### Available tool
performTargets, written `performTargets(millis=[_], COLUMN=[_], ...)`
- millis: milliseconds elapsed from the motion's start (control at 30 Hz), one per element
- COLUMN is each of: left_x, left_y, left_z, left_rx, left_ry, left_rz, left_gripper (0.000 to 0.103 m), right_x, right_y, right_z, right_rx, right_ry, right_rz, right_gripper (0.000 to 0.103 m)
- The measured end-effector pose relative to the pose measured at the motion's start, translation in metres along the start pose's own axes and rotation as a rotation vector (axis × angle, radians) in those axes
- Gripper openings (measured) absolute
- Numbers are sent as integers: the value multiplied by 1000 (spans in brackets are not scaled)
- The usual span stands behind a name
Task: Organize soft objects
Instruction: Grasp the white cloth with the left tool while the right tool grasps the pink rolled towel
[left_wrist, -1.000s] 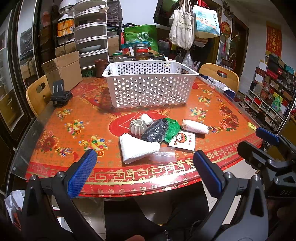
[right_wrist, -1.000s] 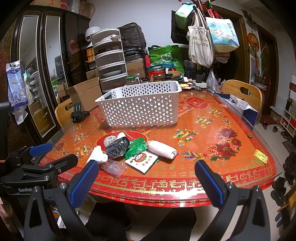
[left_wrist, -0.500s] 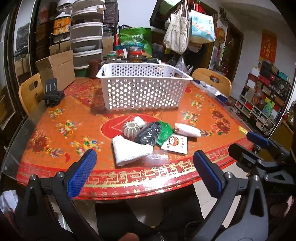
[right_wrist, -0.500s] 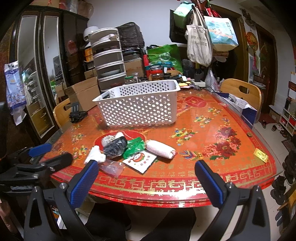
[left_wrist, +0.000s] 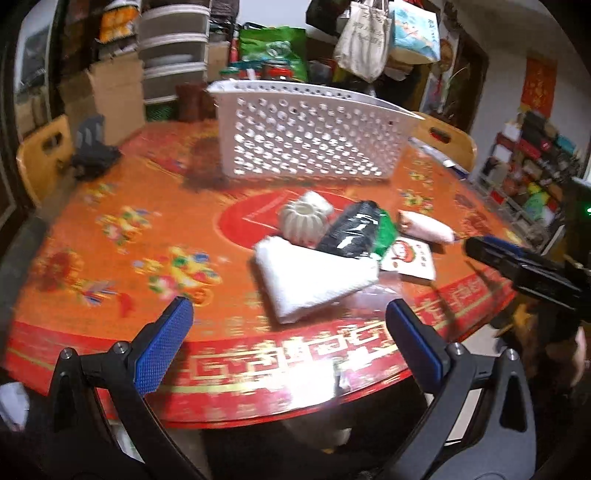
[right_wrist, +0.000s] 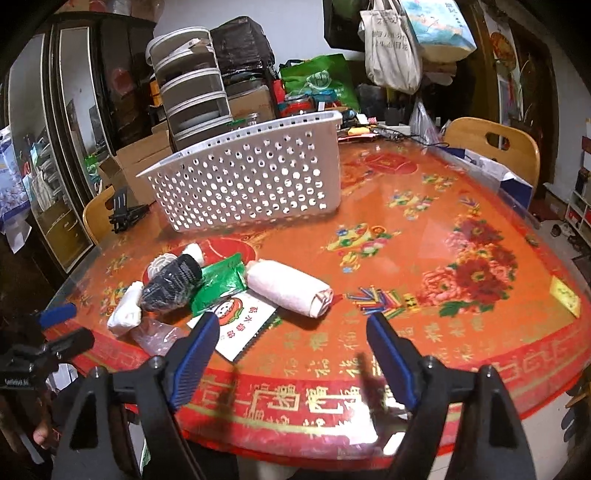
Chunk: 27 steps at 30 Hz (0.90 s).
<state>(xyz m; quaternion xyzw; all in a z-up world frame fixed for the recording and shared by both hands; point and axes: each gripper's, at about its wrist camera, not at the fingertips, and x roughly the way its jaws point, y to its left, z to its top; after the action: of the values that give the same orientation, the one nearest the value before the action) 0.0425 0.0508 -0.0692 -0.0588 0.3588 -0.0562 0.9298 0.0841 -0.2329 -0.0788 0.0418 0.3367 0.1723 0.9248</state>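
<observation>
Nearest the cameras, the left gripper (left_wrist: 288, 336) hangs over the near rim of the round red table (right_wrist: 461, 332), its two blue-padded fingers (left_wrist: 162, 345) spread wide and empty, touching nothing. The right gripper (right_wrist: 291, 354) is likewise parted, a little less widely, holding nothing, its fingers (right_wrist: 391, 360) above the table's gold-patterned border.

Just beyond lies one cluster of soft things: one clear plastic bag (right_wrist: 155, 334) at the front, one folded white towel (left_wrist: 314, 280), one flat printed packet (right_wrist: 245, 325), one black wrapped bundle (right_wrist: 171, 284), one green packet (right_wrist: 219, 282), one rolled pale cloth (right_wrist: 288, 288), one ribbed grey pumpkin-shaped piece (left_wrist: 303, 221) and one small white roll (left_wrist: 317, 201) behind it, mostly touching or overlapping.

Farther back stands one white perforated basket (right_wrist: 251, 181), apart from the pile. Two wooden chairs (right_wrist: 491, 144) flank the far side.
</observation>
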Motion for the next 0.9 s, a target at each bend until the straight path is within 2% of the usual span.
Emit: performTargets(millis=[133, 333, 533, 600, 667, 800, 833, 867, 900], left_x=[20, 41, 51, 51, 51, 52, 54, 57, 59], left_y=[-5, -4, -1, 0, 0, 3, 4, 6, 8], left_z=[-2, 3, 9, 11, 11, 13, 14, 15, 14], left_rx=[19, 29, 37, 40, 46, 53, 53, 53, 50], left_ry=[8, 17, 4, -3, -14, -21, -16, -10, -6], left_rz=[16, 0, -35, -49, -58, -59, -54, -49, -50], left_gripper=[103, 101, 92, 88, 78, 68, 62, 56, 56], right_x=[9, 25, 42, 47, 53, 61, 62, 63, 63], right_y=[0, -4, -7, -6, -7, -5, -4, -2, 0], right_z=[0, 7, 17, 19, 21, 23, 23, 23, 22], right_rx=[-3, -18, -55, -65, -72, -106, -113, -130, -145], right_ry=[10, 33, 50, 59, 68, 71, 69, 66, 64], right_rz=[9, -11, -1, 9, 20, 28, 28, 38, 49], right_gripper=[82, 82, 81, 74, 69, 62, 61, 55, 47])
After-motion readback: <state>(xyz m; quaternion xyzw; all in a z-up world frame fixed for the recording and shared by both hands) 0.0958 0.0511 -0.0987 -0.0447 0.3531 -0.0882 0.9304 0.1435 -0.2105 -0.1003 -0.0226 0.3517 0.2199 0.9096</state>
